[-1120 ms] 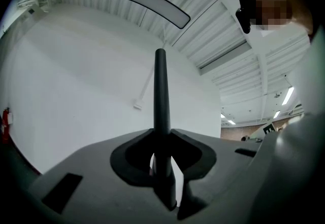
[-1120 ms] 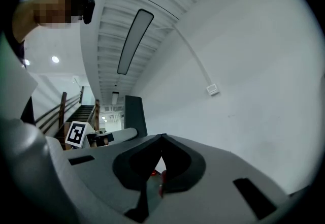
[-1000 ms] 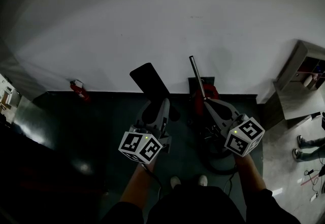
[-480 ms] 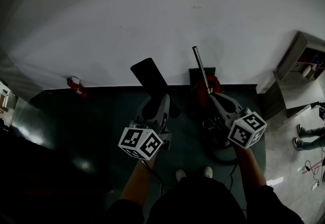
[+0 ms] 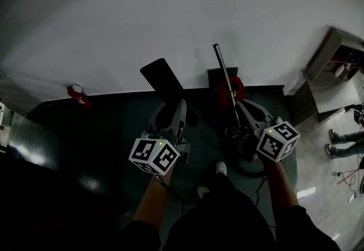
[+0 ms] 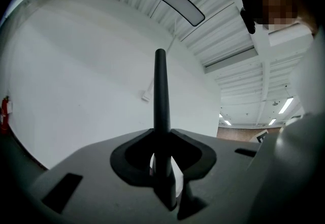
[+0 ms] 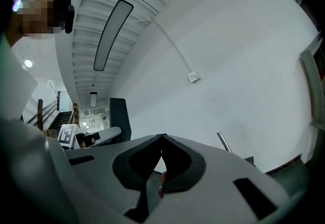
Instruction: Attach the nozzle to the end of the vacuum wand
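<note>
Nozzle (image 5: 162, 79) in left gripper (image 5: 173, 110), vacuum wand (image 5: 223, 70) apart

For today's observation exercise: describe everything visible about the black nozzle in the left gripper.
The nozzle is matte black, plastic-looking: a flat, wide paddle from above, a thin strip edge-on. The left gripper clamps its lower end; the rest juts toward the white wall. It stands apart from the metal wand, touching nothing else visible.

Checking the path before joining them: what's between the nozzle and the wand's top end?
Nothing; the head view shows only bare wall behind the gap between nozzle and wand.
</note>
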A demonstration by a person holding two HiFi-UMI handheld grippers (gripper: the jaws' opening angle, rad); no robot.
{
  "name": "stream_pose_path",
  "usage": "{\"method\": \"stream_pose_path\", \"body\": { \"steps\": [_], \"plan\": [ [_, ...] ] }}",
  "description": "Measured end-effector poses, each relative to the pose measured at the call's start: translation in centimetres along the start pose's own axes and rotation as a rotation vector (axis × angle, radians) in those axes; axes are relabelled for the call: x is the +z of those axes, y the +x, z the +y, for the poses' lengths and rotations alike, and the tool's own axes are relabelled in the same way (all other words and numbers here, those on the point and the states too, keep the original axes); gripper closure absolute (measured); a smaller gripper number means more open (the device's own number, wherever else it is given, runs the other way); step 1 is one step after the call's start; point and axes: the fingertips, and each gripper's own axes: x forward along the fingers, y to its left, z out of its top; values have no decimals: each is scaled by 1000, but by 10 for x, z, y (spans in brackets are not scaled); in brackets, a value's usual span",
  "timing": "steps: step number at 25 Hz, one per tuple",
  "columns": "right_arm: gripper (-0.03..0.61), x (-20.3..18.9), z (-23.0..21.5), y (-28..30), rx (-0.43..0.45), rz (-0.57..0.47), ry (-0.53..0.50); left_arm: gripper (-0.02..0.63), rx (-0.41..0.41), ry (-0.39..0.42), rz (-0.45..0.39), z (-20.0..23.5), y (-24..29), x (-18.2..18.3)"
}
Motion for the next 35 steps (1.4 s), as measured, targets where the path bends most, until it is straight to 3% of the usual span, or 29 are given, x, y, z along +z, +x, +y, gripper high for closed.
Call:
{"method": "stream_pose_path", "body": {
  "steps": [17,35],
  "plan": [
    [561,12,-94,73,-13,11,67,529,3,-8,49,43,111,-18],
    [561,31,-203,131,25,45,158,529,66,1,88,64,233,-26]
  ]
}}
